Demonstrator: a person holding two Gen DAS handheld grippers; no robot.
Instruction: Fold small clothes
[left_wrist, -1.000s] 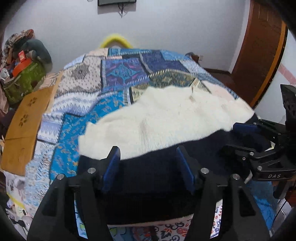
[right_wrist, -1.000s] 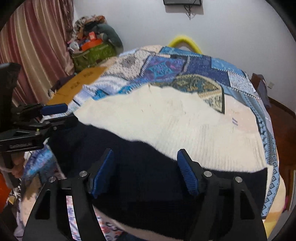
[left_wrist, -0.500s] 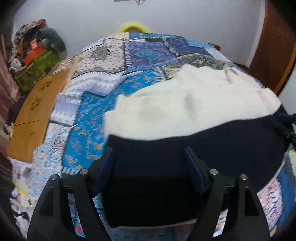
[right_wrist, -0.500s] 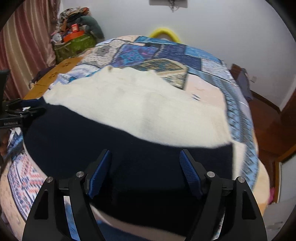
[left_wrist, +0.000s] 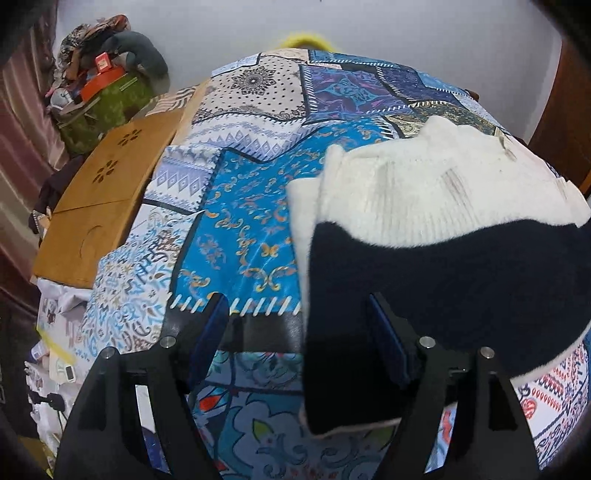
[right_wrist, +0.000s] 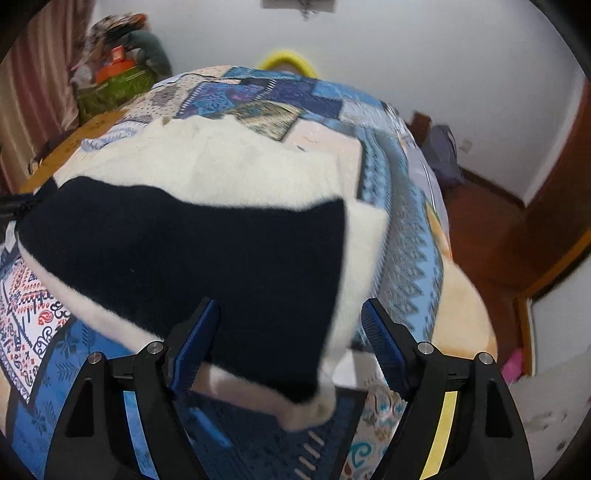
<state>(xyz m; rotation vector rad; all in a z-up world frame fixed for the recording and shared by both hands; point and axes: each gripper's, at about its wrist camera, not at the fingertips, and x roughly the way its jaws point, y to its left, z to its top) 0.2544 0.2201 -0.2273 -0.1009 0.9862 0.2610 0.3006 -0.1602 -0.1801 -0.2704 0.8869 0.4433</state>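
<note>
A small knitted garment, cream at the far half and navy at the near half, lies flat on a patchwork bedspread. My left gripper hovers open at the garment's left edge; the navy edge lies between the jaws, and the pads are not pressing on it. In the right wrist view the navy part and cream part fill the middle. My right gripper stands over the near right corner, its jaws opening, with that corner loose between them.
A wooden board leans along the bed's left side, behind it a green bag piled with clutter. A yellow hoop shows past the far end. The bed drops off at the right to a brown floor and a door.
Both grippers slid apart along the garment's near edge, the left one to its left edge and the right one to its right corner. Each has dropped out of the other's view. Both jaws widened.
</note>
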